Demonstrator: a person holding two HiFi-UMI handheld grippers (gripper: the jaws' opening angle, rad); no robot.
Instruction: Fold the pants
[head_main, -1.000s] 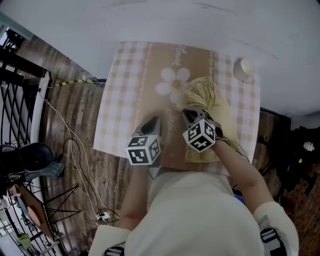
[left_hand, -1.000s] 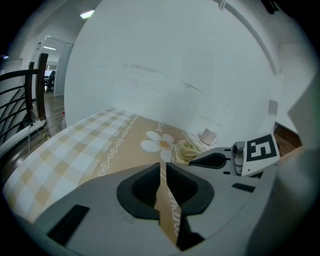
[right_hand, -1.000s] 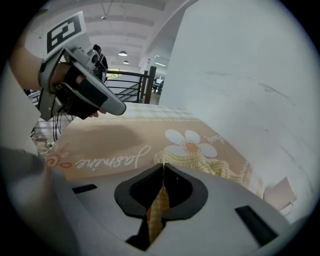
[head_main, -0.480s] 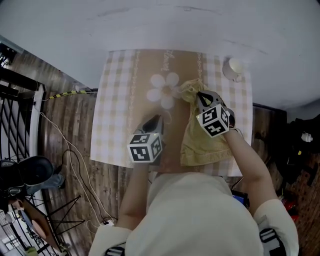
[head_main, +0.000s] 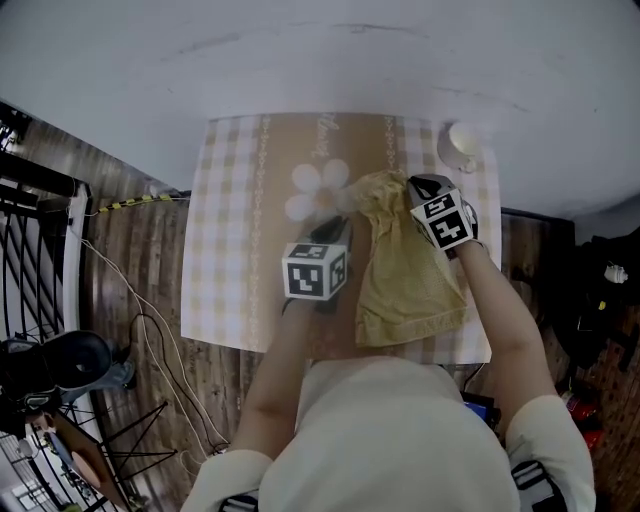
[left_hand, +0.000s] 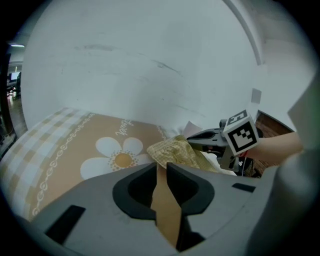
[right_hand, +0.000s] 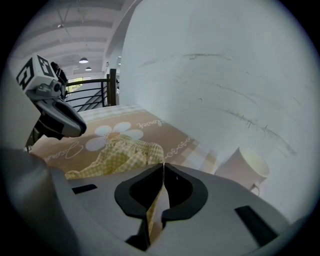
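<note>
- The worktop (head_main: 232, 262) is covered by a checked tablecloth (head_main: 222, 200) with a tan middle band. A white daisy (head_main: 318, 188) and a line of cursive lettering (head_main: 326, 127) are printed on that band. The lettering cannot be read from any view.
- The yellow checked pants (head_main: 405, 290) are laid on the right half of the worktop, from beside the daisy down to the near edge.
- The right gripper (head_main: 408, 184) is pressed shut on the far end of the pants, and checked cloth is seen in the slot between its jaws. A second ago it was held over the near part of the pants. It is now found at their far end, close to the cup.
- The left gripper (head_main: 340, 222) is held with its jaws a narrow slit apart, and nothing is pinched. The far left corner of the pants is seen just ahead of its tips. Earlier it was kept over bare cloth nearer the front edge.
- A white cup (head_main: 462, 143) is stood at the far right corner, apart from the pants.
</note>
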